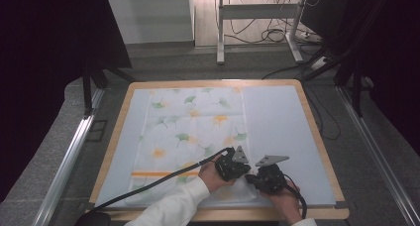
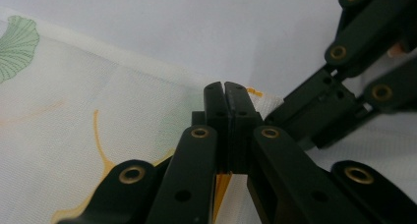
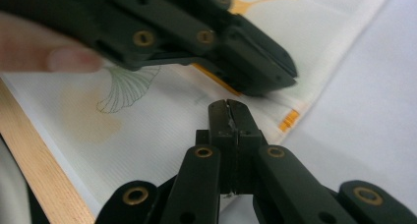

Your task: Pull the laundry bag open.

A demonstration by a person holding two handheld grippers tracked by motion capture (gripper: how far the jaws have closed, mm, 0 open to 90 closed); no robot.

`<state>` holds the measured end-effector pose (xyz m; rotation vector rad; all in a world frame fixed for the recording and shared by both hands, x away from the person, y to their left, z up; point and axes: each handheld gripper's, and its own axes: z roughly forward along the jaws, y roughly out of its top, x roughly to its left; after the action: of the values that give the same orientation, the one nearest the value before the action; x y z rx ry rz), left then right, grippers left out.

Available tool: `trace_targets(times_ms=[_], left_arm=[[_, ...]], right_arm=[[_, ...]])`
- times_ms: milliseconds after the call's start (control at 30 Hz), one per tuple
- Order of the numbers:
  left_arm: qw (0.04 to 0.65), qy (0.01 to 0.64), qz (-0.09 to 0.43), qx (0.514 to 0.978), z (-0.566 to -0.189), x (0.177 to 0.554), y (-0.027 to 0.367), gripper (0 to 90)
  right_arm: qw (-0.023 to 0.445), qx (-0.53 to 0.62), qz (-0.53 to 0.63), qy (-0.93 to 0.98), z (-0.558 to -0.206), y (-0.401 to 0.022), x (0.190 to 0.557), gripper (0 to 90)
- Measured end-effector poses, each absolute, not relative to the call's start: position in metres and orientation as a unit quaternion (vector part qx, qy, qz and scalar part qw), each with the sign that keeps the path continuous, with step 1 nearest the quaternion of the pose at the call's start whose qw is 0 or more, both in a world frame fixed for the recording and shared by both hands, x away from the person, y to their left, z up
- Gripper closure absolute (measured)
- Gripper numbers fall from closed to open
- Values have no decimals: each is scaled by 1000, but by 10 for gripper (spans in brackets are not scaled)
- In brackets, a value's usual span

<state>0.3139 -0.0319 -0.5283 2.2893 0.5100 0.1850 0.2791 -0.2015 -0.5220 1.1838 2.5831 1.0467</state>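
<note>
White leaf-print cloth (image 1: 190, 137): both hand-held grippers, left (image 2: 226, 89) and right (image 3: 229, 107), pinch its near-right corner.

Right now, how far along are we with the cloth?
The leaf-print cloth lies spread flat on the table mat. In hand: the left gripper and right gripper are shut at its near right corner, apparently pinching it. Any lift or fold is not yet begun.

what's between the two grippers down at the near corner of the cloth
Only leaf-print cloth: in the high view the left gripper and right gripper sit close together on its corner.
</note>
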Motion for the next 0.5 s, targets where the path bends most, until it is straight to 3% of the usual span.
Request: trace_targets(times_ms=[500], left_arm=[[364, 187, 93, 908, -526, 311, -28, 900]], right_arm=[[14, 422, 359, 832, -525, -210, 285, 895]])
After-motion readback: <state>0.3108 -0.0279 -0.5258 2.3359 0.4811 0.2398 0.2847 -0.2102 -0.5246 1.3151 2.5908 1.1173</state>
